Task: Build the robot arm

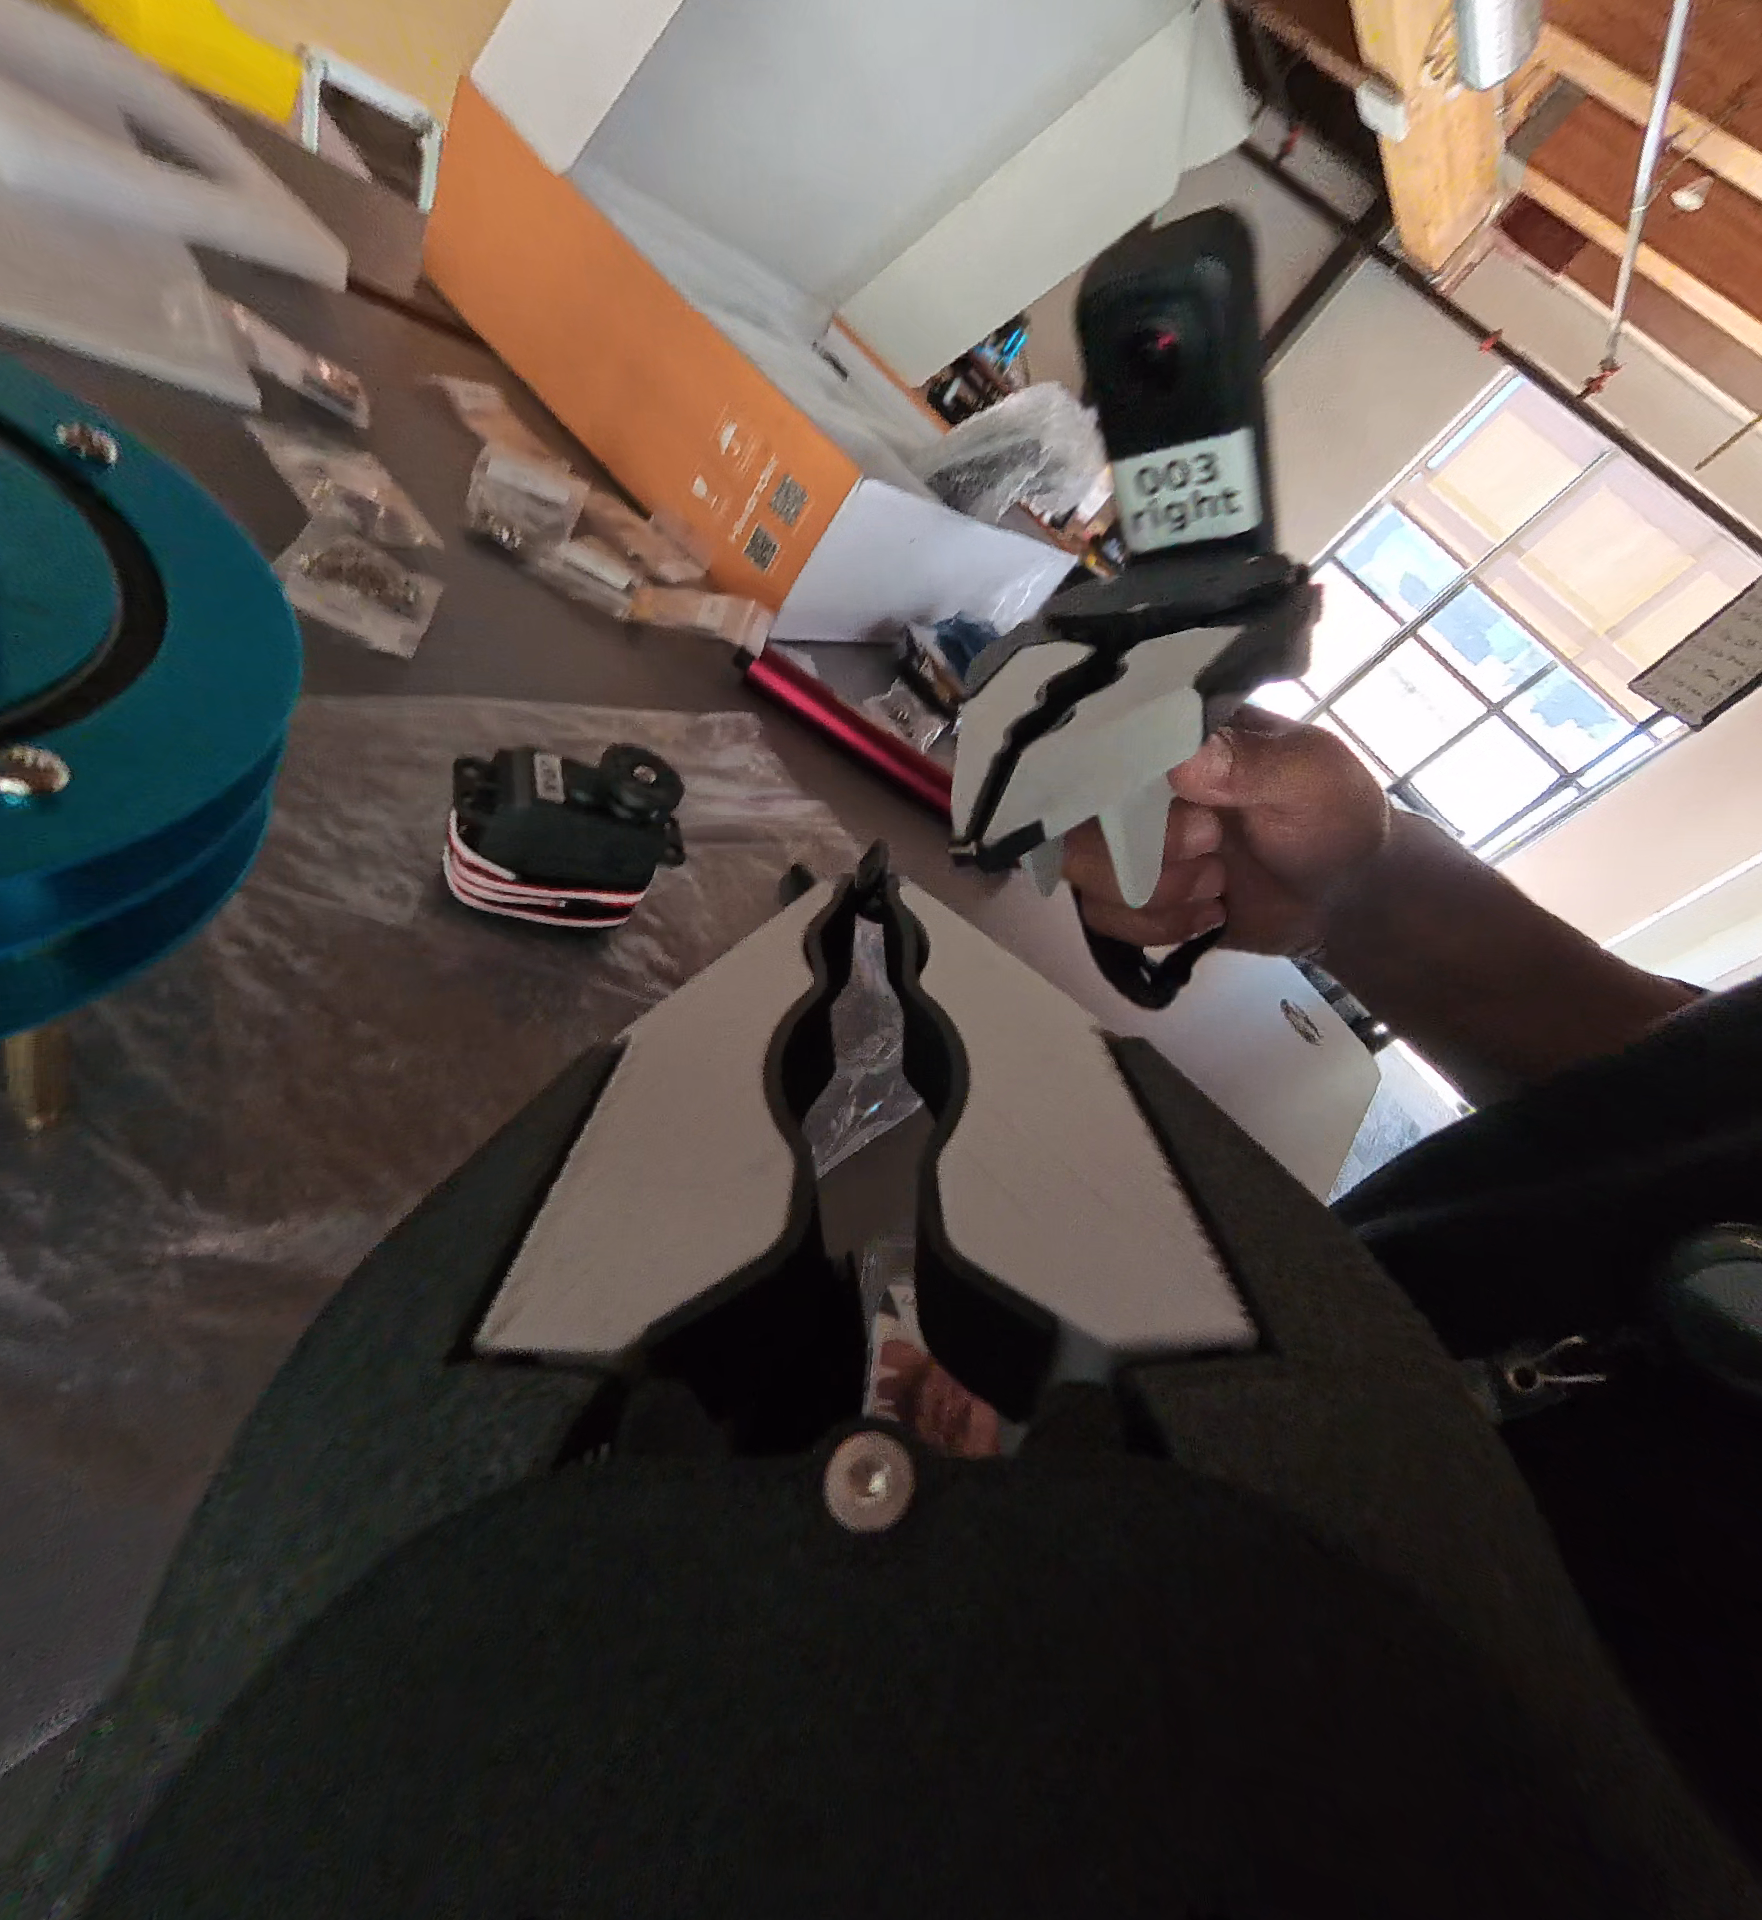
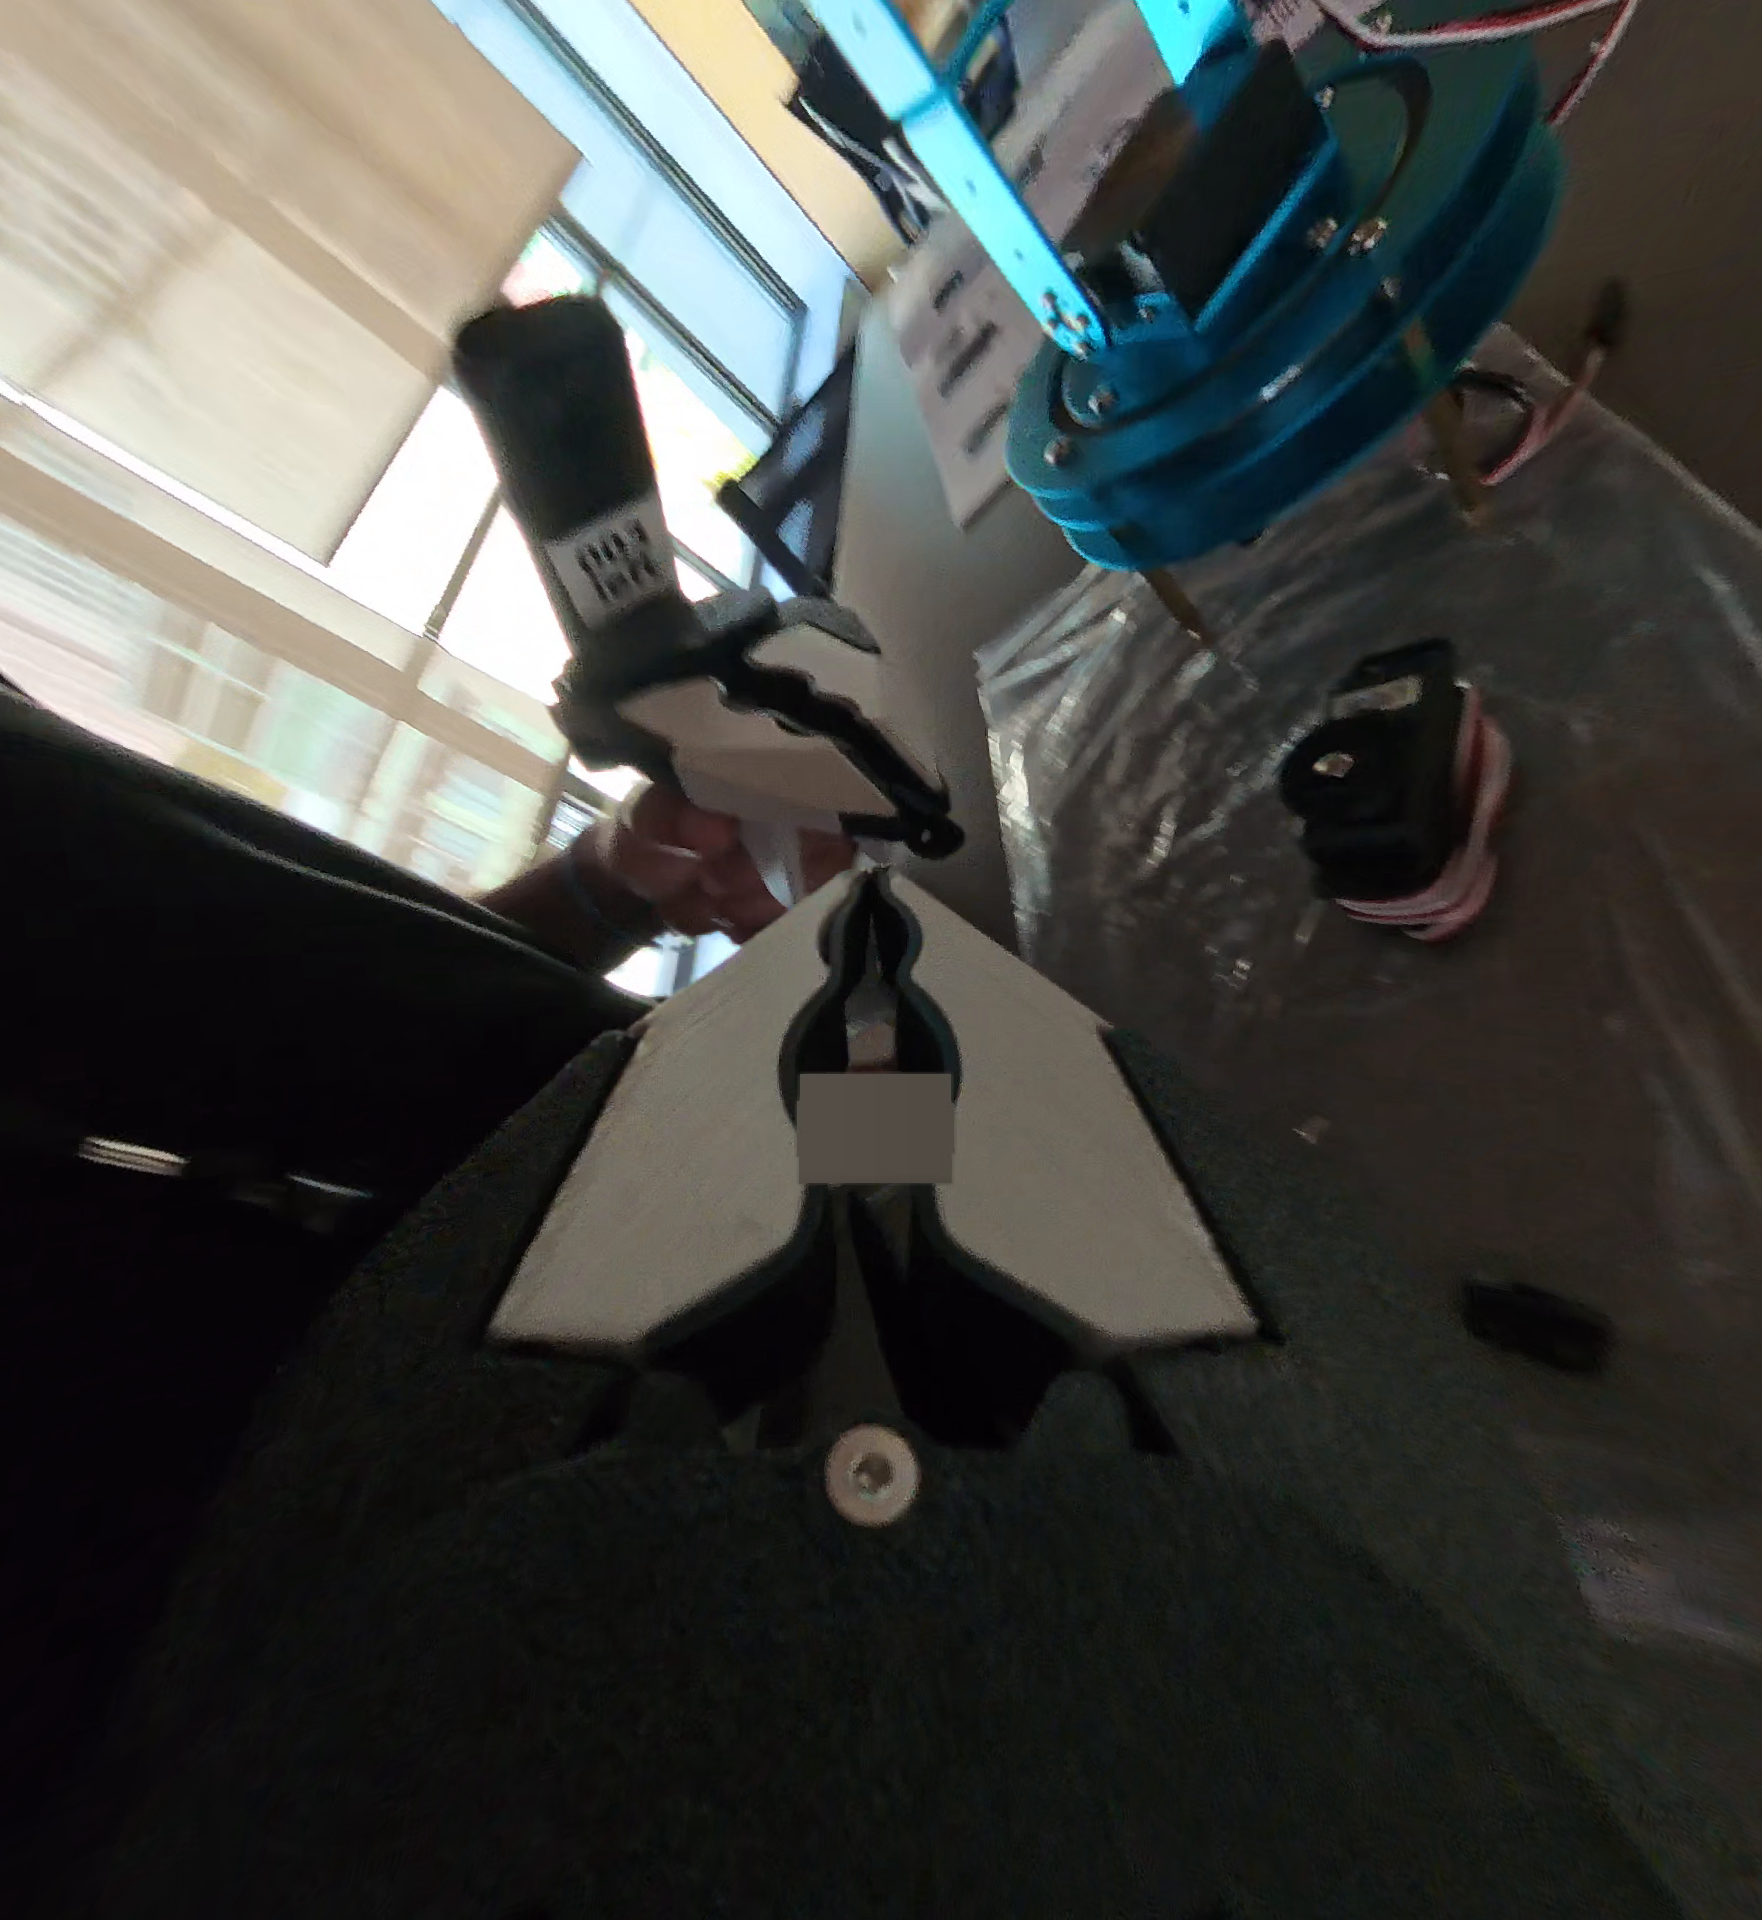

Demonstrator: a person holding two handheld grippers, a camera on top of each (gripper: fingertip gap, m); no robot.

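Observation:
My left gripper [image 1: 872,883] is shut, with crinkled clear plastic, apparently a small bag [image 1: 856,1049], caught between its jaws and a small black bit at the tips. My right gripper [image 2: 872,883] is shut too, with a thin silvery strip [image 2: 864,1013] of what looks like the same bag in its jaws. The two grippers meet tip to tip above the table: the right one shows in the left wrist view [image 1: 970,847], held by a hand [image 1: 1272,831], and the left one shows in the right wrist view [image 2: 924,821].
A black servo [image 1: 555,831] wrapped in red-white wire lies on a clear plastic sheet [image 1: 337,1039]; it also shows in the right wrist view [image 2: 1396,800]. A blue round base [image 1: 129,727] stands on brass legs. Behind are small parts bags [image 1: 357,561] and an orange box [image 1: 628,343]. A small black piece [image 2: 1537,1325] lies on the sheet. The grippers are tip to tip, or close to it. The black servo [image 1: 555,831] sits 8 centimeters or so from the ends of my left fingers.

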